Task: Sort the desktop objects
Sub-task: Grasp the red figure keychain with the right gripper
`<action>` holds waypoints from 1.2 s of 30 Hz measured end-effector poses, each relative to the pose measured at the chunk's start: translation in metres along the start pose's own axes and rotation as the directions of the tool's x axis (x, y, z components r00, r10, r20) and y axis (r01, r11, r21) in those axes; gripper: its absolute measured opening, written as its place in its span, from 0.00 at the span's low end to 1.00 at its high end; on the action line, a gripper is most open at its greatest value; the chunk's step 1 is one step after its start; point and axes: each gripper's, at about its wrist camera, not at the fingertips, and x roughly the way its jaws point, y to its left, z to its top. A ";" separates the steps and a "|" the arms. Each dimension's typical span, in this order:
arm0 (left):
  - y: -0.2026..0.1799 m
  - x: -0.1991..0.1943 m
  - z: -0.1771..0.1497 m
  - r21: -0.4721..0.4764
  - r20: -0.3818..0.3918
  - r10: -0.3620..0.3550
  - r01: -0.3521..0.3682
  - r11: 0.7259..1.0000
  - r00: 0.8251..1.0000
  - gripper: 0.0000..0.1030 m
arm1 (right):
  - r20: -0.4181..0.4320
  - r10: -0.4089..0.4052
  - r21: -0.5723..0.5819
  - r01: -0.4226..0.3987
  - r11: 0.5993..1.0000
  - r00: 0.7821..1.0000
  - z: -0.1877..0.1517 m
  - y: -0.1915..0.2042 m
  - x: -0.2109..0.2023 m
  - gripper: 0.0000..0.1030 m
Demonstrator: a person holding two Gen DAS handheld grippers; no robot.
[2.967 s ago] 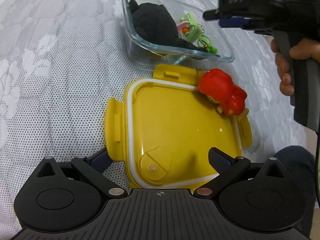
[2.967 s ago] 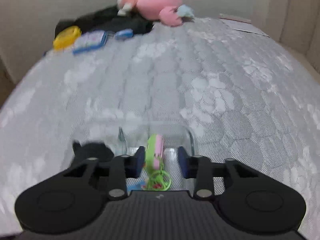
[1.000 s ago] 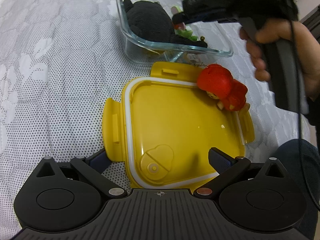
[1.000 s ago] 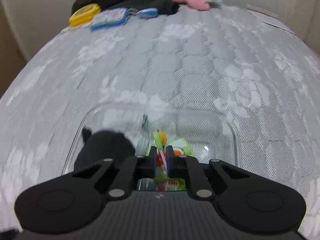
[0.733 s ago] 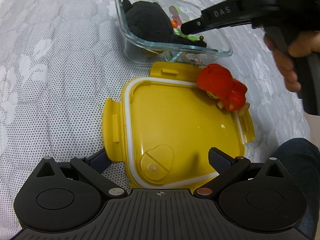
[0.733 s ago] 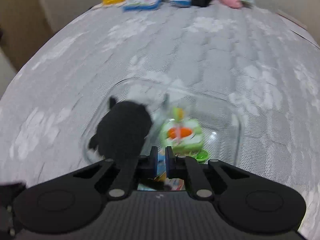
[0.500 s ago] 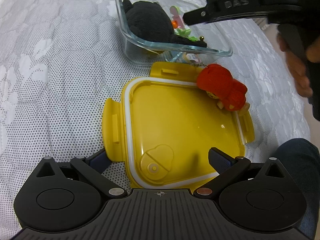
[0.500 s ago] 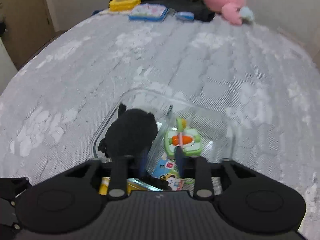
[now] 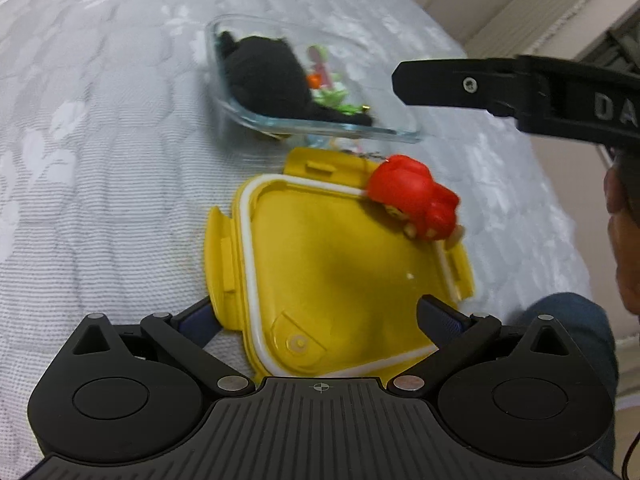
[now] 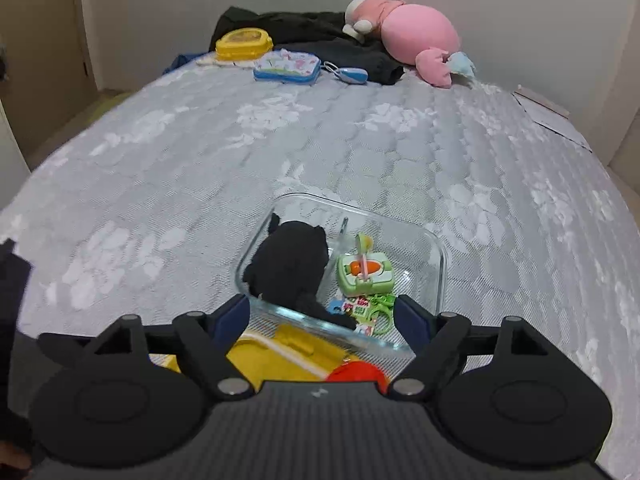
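Note:
A clear glass container (image 10: 440, 264) sits on the grey quilted bed and holds a black plush (image 10: 288, 264), a green carrot toy (image 10: 364, 270) and a green-ringed keychain (image 10: 370, 314). My right gripper (image 10: 322, 316) hovers open above the container's near edge, holding nothing. In front of the glass container (image 9: 312, 130) lies a yellow lid (image 9: 340, 264) with a red plush toy (image 9: 416, 200) on its far right corner. My left gripper (image 9: 318, 318) is open, its fingers straddling the lid's near edge. The right gripper's side (image 9: 500, 88) shows at upper right, above the red toy.
At the bed's far end lie a pink plush (image 10: 408, 36), a yellow box (image 10: 242, 44), a blue tin case (image 10: 286, 66), a small blue oval item (image 10: 352, 74) and black clothing (image 10: 304, 28). A person's knee in jeans (image 9: 572, 328) is at the bed's edge.
My right gripper let go of the green carrot toy inside the glass container, opened wide, and drew back and up. My left gripper stayed open at the lid, its view tilted slightly.

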 end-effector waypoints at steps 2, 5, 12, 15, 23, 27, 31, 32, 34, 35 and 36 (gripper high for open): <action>-0.003 -0.001 -0.001 0.011 0.005 0.004 -0.004 1.000 1.000 1.00 | 0.012 0.016 0.012 -0.016 1.000 1.000 -0.006 -0.003 -0.008 0.78; -0.005 -0.001 -0.001 0.009 0.014 0.008 -0.008 1.000 1.000 1.00 | 0.017 0.036 0.014 -0.036 0.999 0.999 -0.017 -0.008 -0.019 0.78; -0.005 -0.003 -0.004 -0.002 0.015 0.018 -0.018 1.000 1.000 1.00 | 0.016 -0.002 -0.008 0.002 1.000 1.000 -0.045 -0.034 -0.027 0.87; -0.009 -0.007 -0.005 0.020 0.041 0.018 -0.019 1.000 0.999 1.00 | 0.009 -0.060 0.009 0.060 0.998 0.998 -0.059 -0.054 -0.027 0.86; -0.016 -0.006 -0.007 0.073 0.044 0.050 -0.053 0.996 0.998 1.00 | -0.094 -0.063 -0.118 0.052 0.992 0.994 -0.089 -0.059 -0.001 0.59; -0.019 -0.008 -0.009 0.098 0.053 0.057 -0.062 0.993 0.997 1.00 | -0.057 -0.095 -0.238 0.079 0.968 0.994 -0.090 -0.029 0.011 0.66; -0.022 -0.008 -0.010 0.117 0.054 0.066 -0.072 0.991 0.996 1.00 | -0.045 -0.135 -0.360 0.110 0.926 0.990 -0.086 -0.004 0.030 0.67; -0.022 -0.008 -0.010 0.122 0.054 0.068 -0.074 0.990 0.996 1.00 | -0.049 -0.148 -0.389 0.118 0.914 0.988 -0.085 0.000 0.036 0.67; -0.023 -0.009 -0.011 0.130 0.054 0.068 -0.074 0.989 0.996 1.00 | -0.056 -0.176 -0.431 0.135 0.892 0.983 -0.085 0.006 0.046 0.63; -0.023 -0.010 -0.011 0.134 0.054 0.067 -0.074 0.988 0.996 1.00 | -0.063 -0.185 -0.441 0.139 0.887 0.981 -0.084 0.007 0.050 0.56; -0.023 -0.010 -0.011 0.137 0.053 0.066 -0.073 0.988 0.996 1.00 | -0.070 -0.185 -0.439 0.136 0.888 0.980 -0.084 0.006 0.051 0.53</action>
